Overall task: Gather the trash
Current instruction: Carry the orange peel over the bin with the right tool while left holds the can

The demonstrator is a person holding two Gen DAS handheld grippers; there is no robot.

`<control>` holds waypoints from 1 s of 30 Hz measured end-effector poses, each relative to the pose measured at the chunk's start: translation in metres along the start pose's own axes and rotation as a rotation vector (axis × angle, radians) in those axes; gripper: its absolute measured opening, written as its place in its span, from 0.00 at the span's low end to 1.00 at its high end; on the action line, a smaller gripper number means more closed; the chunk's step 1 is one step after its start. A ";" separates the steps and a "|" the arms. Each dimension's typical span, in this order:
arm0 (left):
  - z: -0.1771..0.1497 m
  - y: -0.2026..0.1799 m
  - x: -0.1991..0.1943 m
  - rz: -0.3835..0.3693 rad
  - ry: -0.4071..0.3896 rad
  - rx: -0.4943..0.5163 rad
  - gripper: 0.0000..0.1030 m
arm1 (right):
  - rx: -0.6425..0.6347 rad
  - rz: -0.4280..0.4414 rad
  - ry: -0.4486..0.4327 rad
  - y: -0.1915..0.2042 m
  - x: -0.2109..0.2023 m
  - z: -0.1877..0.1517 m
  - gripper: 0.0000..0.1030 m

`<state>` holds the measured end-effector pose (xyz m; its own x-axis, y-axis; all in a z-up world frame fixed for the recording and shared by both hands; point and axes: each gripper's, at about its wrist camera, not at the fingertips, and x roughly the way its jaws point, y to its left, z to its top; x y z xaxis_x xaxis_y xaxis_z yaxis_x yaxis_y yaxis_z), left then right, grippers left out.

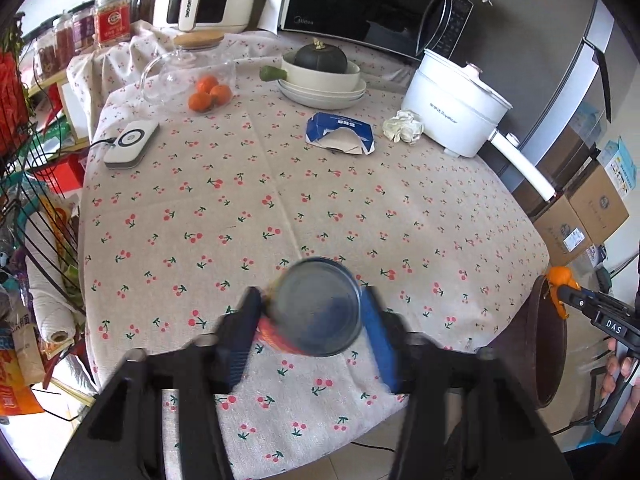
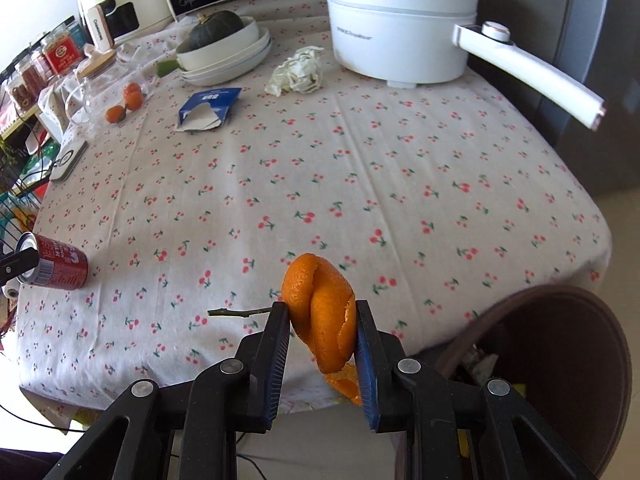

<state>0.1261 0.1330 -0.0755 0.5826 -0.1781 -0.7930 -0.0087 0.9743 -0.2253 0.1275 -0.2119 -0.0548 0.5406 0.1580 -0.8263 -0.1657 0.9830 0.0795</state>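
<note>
My left gripper [image 1: 312, 312] is shut on a red drink can [image 1: 316, 312], held above the near part of the cherry-print table; the can also shows in the right wrist view [image 2: 54, 266]. My right gripper [image 2: 322, 312] is shut on an orange peel [image 2: 320, 304] near the table's front right edge; the peel also shows in the left wrist view [image 1: 560, 280]. A brown trash bin [image 2: 560, 360] stands just right of it, below the table edge. A torn blue carton [image 1: 340, 134] and a crumpled white tissue [image 1: 403, 126] lie on the far side. A small twig [image 2: 236, 313] lies near the front.
At the back stand a white electric pot [image 1: 456, 112] with a long handle, stacked bowls with a dark squash [image 1: 320, 76], three tangerines [image 1: 210, 94], a glass jug [image 1: 180, 76], a microwave [image 1: 372, 4]. A white device [image 1: 130, 144] lies left. Cardboard boxes [image 1: 580, 216] sit right.
</note>
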 end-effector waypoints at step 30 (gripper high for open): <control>0.001 -0.033 0.046 0.072 0.072 0.159 0.93 | 0.189 -0.023 -0.003 -0.091 -0.033 -0.038 0.28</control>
<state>0.1537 0.0932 -0.1042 0.5257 -0.1107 -0.8434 0.0833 0.9934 -0.0784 0.0933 -0.3099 -0.0558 0.5450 0.1354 -0.8274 0.0044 0.9864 0.1643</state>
